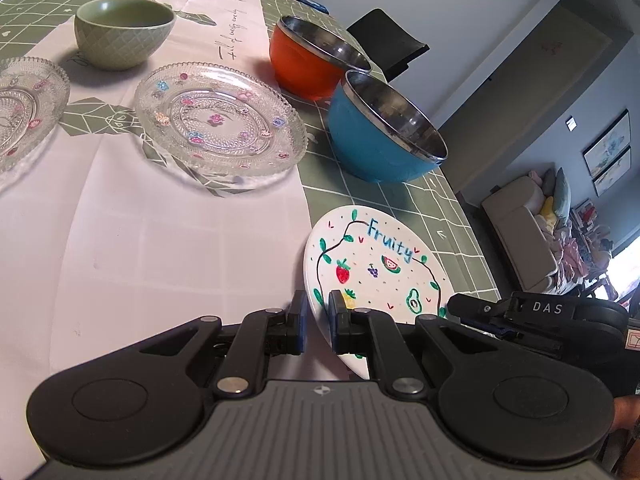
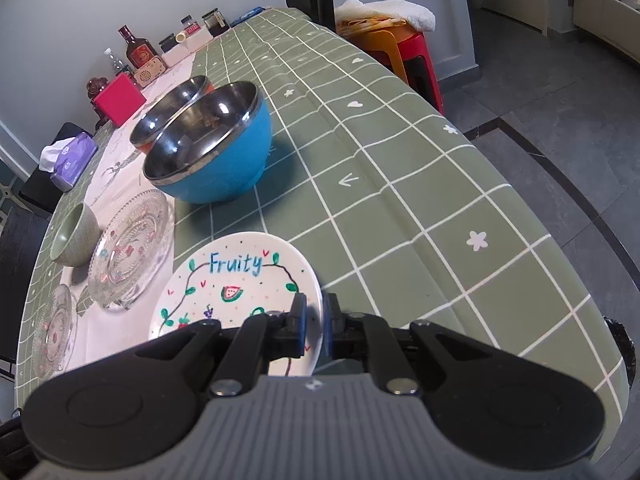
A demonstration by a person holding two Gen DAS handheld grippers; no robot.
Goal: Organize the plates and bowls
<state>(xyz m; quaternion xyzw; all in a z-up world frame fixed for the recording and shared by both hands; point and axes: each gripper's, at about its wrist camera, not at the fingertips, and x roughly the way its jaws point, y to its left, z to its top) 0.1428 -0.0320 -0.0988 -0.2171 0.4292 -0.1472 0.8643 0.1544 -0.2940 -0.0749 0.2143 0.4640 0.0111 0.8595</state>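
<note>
A white plate [image 1: 380,264] painted with fruit and the word "Fruity" is held at the table's near edge by both grippers. My left gripper [image 1: 318,308] is shut on its left rim, and my right gripper [image 2: 316,312] is shut on the plate's [image 2: 240,276] right rim. The right gripper's [image 1: 480,312] black body also shows at the plate's far side in the left wrist view. Beyond stand a blue steel bowl [image 1: 372,148] [image 2: 240,160] and an orange one [image 1: 300,68] [image 2: 172,108]. A green bowl [image 1: 120,40] [image 2: 76,236] and two glass plates [image 1: 220,120] [image 1: 24,108] sit on the white runner.
The green checked tablecloth [image 2: 400,200] drops off at the table's right edge. Bottles [image 2: 138,50], jars, a red box [image 2: 120,100] and a tissue pack [image 2: 72,160] line the far end. A black chair [image 1: 392,44] and stacked stools [image 2: 404,48] stand beside the table.
</note>
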